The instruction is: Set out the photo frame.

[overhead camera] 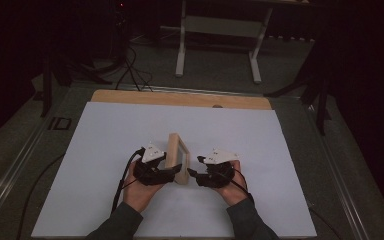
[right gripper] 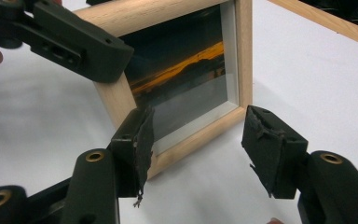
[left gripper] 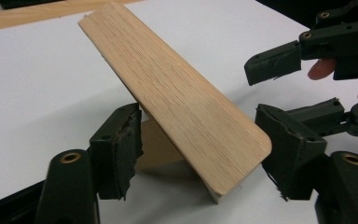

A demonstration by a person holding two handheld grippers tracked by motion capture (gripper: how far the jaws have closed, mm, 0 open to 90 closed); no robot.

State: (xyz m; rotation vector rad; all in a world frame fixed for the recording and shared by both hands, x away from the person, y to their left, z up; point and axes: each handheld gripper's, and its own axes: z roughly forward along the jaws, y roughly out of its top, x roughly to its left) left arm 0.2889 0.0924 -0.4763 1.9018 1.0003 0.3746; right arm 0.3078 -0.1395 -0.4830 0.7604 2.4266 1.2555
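Centrally on the white counter (overhead camera: 130,130) stands a small wooden frame (overhead camera: 176,159), upright on its lower edge and seen nearly edge-on from the high view, with a gripper on either side of it.

At its left, the left gripper (overhead camera: 167,172) reaches in from the person's left hand (overhead camera: 139,192). In the left gripper view its fingers (left gripper: 116,151) stand apart with the frame's plain wooden back (left gripper: 177,100) slanting between them; neither pad clearly presses on the wood, and the right-hand pad sits just beside the frame's rounded corner. A prop at the back touches the counter below the board.

At the frame's right, the right gripper (overhead camera: 194,167), held in the right hand (overhead camera: 232,192), points toward the frame's front. In the right gripper view its fingers (right gripper: 135,147) are spread wide: one pad overlaps the lower corner of the frame, the other stands free over the counter, apart from the wood. The glazed front (right gripper: 182,88) shows a dark picture with an orange streak. The left gripper's fingers reach over the frame's top edge in that same view.

A wooden strip (overhead camera: 180,99) runs along the counter's far edge.
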